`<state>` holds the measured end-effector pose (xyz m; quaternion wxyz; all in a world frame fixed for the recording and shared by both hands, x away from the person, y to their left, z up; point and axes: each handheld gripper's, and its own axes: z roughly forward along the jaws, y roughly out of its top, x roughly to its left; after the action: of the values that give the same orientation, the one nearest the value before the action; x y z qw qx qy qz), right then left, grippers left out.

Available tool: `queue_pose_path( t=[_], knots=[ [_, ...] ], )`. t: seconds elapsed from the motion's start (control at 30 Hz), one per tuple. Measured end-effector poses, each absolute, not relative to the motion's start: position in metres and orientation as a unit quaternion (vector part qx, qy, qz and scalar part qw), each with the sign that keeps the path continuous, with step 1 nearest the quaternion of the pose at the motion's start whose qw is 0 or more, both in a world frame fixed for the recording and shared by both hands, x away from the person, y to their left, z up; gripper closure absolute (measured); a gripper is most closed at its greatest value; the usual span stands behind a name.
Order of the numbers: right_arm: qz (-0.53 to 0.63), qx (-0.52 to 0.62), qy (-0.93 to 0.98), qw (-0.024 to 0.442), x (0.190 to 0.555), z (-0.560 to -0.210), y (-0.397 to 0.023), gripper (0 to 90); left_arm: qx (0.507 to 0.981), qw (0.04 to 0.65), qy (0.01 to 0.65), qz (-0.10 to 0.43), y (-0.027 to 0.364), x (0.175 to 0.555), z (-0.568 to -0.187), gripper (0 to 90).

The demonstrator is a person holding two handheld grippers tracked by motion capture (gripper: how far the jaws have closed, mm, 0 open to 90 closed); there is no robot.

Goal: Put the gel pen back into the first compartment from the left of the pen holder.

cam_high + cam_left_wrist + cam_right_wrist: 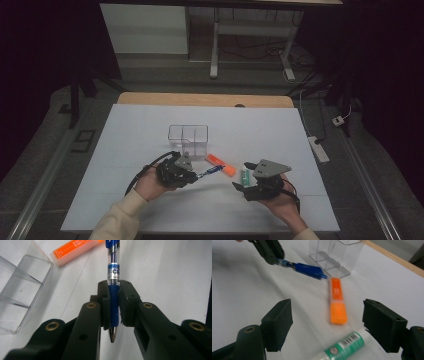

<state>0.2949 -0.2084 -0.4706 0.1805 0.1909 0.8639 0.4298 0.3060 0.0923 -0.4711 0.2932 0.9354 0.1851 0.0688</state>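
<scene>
Jaws of the left gripper [113,306] clamp a blue, clear-barrelled pen [113,277] by its grip. Its long axis runs up the frame, metal tip toward the bottom. Right gripper [327,322] stands wide, holding nothing.

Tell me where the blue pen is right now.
In the high view the blue pen sits left of centre, clamped in the left gripper, its far end reaching toward the orange highlighter.

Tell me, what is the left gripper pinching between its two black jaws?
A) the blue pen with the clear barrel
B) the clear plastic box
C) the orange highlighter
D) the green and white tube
A: in the left gripper view, the left gripper has its jaws pressed on the dark blue grip of the blue pen with the clear barrel, while the orange highlighter lies apart on the white table.
</scene>
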Motion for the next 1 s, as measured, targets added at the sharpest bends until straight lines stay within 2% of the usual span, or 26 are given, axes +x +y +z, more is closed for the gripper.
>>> queue_pose_path(
  t=[0.53, 1.0],
  knots=[
    [0.4, 0.124, 0.888, 0.188, 0.301, -0.467, -0.156, 27.6, 0.937, 0.291, 0.182, 0.06, 0.085, 0.308, -0.474, 79.7],
    [0.381, 0.098, 0.902, 0.18, 0.307, -0.471, -0.138, 33.1, 0.939, 0.287, 0.18, 0.056, 0.081, 0.308, -0.477, 79.7]
  ],
)
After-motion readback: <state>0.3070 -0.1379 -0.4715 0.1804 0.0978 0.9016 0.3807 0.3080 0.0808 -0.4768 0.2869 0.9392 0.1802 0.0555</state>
